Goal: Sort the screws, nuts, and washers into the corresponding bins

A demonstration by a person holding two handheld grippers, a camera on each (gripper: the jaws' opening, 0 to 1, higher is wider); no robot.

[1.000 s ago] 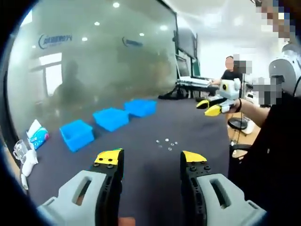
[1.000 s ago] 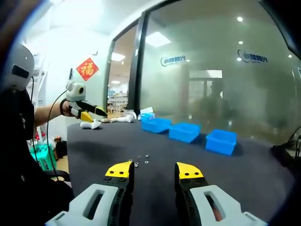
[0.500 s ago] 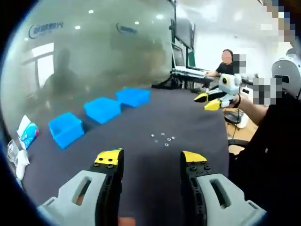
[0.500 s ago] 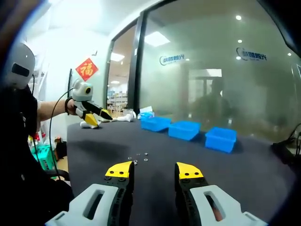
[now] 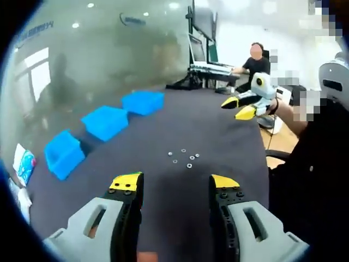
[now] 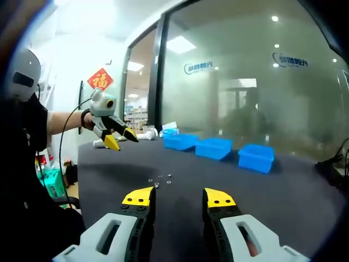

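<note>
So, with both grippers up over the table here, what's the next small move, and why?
Probably bring one open gripper, say the right gripper, down to the small metal parts clustered on the dark table. Both it and the left gripper are open and hold nothing, the parts lie loose and unsorted, and the three blue bins sit apart from them, their insides not visible.

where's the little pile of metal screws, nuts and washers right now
In the left gripper view the small metal hardware cluster lies loose on the dark table, just ahead of the open left gripper, right of the three blue plastic bins.
</note>
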